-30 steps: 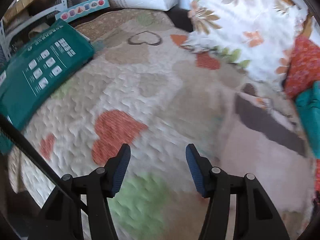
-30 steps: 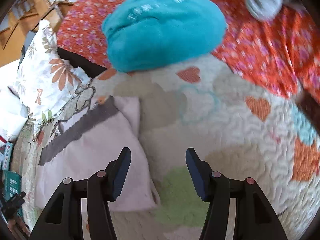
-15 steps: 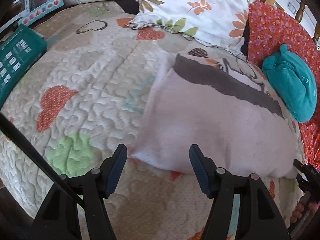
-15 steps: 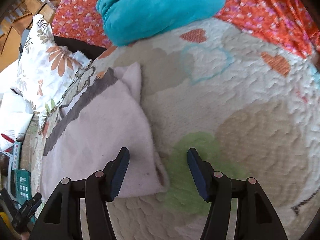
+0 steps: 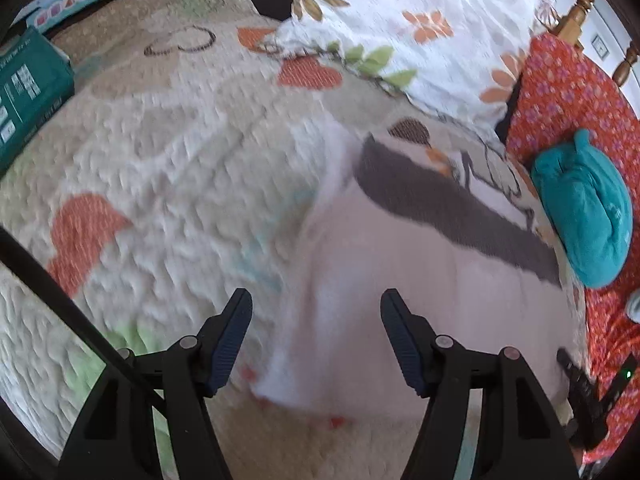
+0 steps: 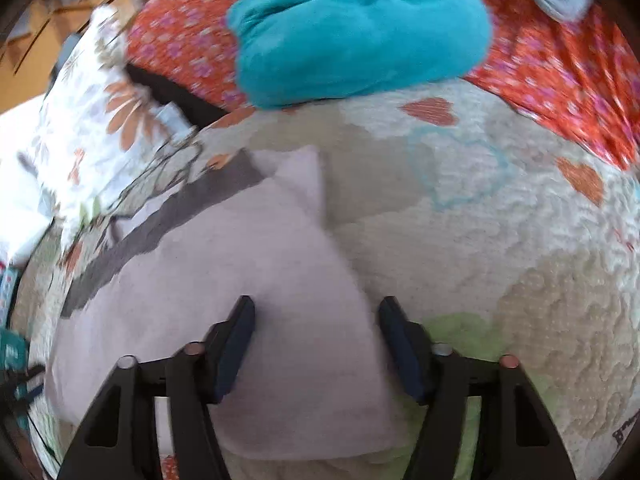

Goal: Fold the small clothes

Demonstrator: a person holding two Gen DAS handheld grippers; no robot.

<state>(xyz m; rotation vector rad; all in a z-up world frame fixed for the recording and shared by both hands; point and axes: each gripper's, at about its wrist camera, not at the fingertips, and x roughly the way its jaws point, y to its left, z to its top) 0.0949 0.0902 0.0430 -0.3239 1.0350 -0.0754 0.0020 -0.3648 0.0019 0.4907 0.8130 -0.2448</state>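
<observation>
A pale pink garment (image 5: 400, 272) with a dark grey band (image 5: 448, 208) lies flat on the heart-patterned quilt (image 5: 168, 160). My left gripper (image 5: 316, 336) is open, its jaws straddling the garment's near left corner. In the right wrist view the same garment (image 6: 240, 280) lies at lower left, and my right gripper (image 6: 316, 344) is open with its jaws over the garment's near right corner. The other gripper (image 5: 588, 392) shows at the lower right of the left wrist view.
A teal bundle of cloth (image 5: 588, 208) (image 6: 360, 28) rests on a red floral fabric (image 5: 568, 92). A white floral pillow (image 5: 420, 24) lies behind. A green box (image 5: 28, 92) sits at the far left.
Both grippers moved in toward the garment. The left one came closer over its left corner; the right one shifted left so that its jaws now sit over the right corner.
</observation>
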